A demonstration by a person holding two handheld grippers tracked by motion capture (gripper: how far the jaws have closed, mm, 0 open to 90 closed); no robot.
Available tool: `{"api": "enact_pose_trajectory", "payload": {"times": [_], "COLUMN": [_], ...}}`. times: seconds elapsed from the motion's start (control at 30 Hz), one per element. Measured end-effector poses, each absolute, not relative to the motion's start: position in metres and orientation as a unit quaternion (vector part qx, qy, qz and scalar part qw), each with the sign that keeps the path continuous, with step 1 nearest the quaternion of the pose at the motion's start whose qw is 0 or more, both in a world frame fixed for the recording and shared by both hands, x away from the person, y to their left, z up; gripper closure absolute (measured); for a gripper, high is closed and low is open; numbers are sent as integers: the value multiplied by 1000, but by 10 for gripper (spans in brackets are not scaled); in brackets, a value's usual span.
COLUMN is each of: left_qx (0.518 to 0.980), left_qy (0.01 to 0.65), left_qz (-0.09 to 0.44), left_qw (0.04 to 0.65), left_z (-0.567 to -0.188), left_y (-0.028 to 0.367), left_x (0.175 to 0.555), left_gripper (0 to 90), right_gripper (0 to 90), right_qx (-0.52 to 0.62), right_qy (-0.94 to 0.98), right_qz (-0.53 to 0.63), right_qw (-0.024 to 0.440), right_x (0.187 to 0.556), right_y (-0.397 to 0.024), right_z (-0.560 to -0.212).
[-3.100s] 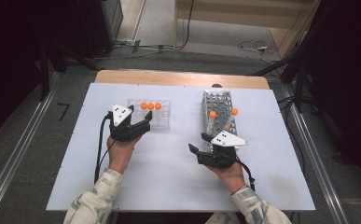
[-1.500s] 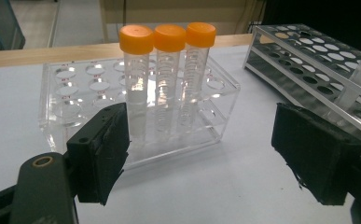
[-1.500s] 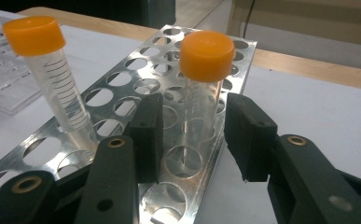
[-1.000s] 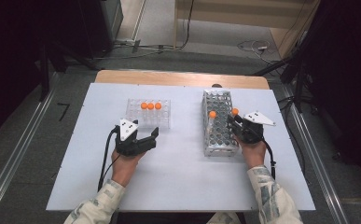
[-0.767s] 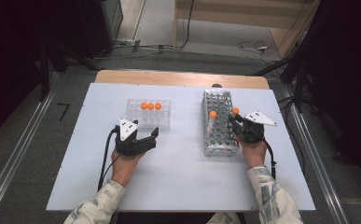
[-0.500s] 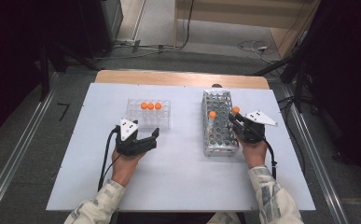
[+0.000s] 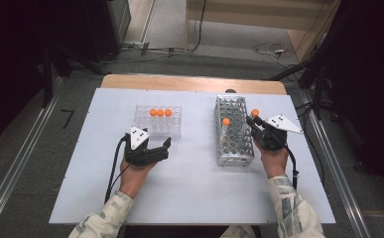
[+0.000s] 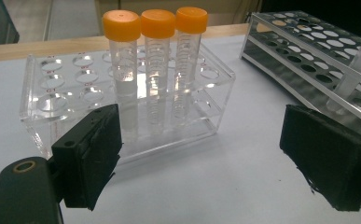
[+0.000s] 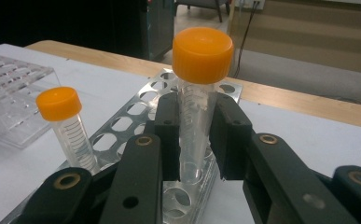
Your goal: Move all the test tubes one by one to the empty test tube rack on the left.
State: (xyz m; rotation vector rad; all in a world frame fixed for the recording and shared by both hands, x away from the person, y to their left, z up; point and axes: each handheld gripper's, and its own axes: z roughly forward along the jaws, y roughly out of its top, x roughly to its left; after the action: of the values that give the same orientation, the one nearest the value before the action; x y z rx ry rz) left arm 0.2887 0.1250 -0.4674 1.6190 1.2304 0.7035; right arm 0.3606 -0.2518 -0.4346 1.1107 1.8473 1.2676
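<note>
Right gripper view: right tool (image 9: 194, 140) clamps orange-capped tube (image 9: 197, 102) over metal rack (image 9: 136, 116).

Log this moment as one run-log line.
right gripper: shut on orange-capped tube in metal rack | left gripper: open, empty, near clear rack | clear rack: three capped tubes

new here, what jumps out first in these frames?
The orange caps. The right gripper is shut on a capped tube standing at the right edge of the metal rack, with a second tube in that rack. Three more tubes stand in a row in the clear rack, just ahead of the open left gripper.
</note>
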Motion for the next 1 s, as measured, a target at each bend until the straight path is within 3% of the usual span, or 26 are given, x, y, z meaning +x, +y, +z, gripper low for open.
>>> {"api": "enact_pose_trajectory", "payload": {"times": [1.0], "left_qx": [659], "left_qy": [500], "left_qz": [289], "left_qw": [482], "left_z": [-464], "left_y": [128], "left_x": [286], "left_gripper": [140], "right_gripper": [710], "right_qx": [365], "right_qy": [724], "right_qz": [513], "right_qw": [282], "right_x": [318], "right_y": [-233], "right_z": [-410]}}
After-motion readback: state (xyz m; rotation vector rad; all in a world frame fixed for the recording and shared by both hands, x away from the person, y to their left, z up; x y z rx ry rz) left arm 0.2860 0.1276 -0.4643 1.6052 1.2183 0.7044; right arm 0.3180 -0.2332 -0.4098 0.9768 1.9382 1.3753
